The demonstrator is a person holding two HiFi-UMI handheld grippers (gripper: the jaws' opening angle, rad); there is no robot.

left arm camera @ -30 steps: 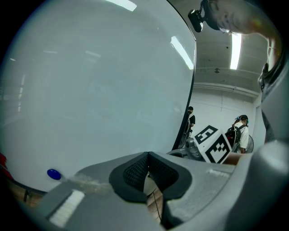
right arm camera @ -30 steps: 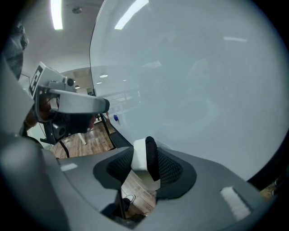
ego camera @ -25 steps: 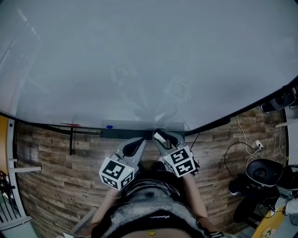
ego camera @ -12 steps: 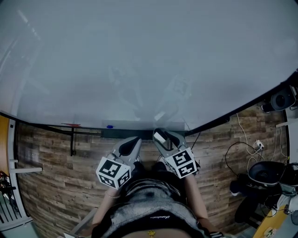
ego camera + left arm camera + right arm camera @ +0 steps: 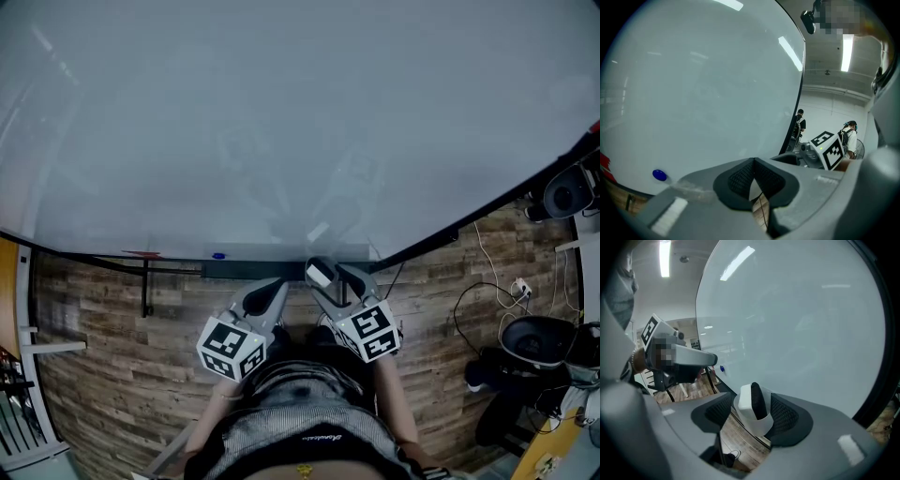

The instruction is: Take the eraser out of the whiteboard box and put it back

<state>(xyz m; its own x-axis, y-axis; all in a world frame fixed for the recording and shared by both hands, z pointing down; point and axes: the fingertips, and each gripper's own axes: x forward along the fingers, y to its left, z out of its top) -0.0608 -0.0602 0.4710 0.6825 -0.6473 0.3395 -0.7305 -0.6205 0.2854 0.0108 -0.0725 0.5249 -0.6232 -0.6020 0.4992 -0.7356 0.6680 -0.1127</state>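
Fingers of the right gripper are spreading, standing wider than a second ago, and the white eraser with its black felt strip is sitting loose between them. In the right gripper view, low in the middle of the frame, the eraser is leaning against the pad on the picture's right. A clear gap is opening between it and the pad on the picture's left, so the fingers are no longer pinching it.

In the head view, just below the middle of the frame, the eraser is showing at the tip of that gripper. It is lying over the right-hand end of the dark whiteboard box, which is running along the lower edge of the whiteboard. Whether it is already resting in the box cannot be told from here.

Judging by that, the grip is being let go at the box, and the put-back half of the task is nearing its end. What looks left to do is drawing the gripper away without dragging the eraser out.

The left gripper is hanging just beside the right one, lower middle of the head view. Its fingers are pressing together at the tips on nothing, with only the wooden floor showing through below them.
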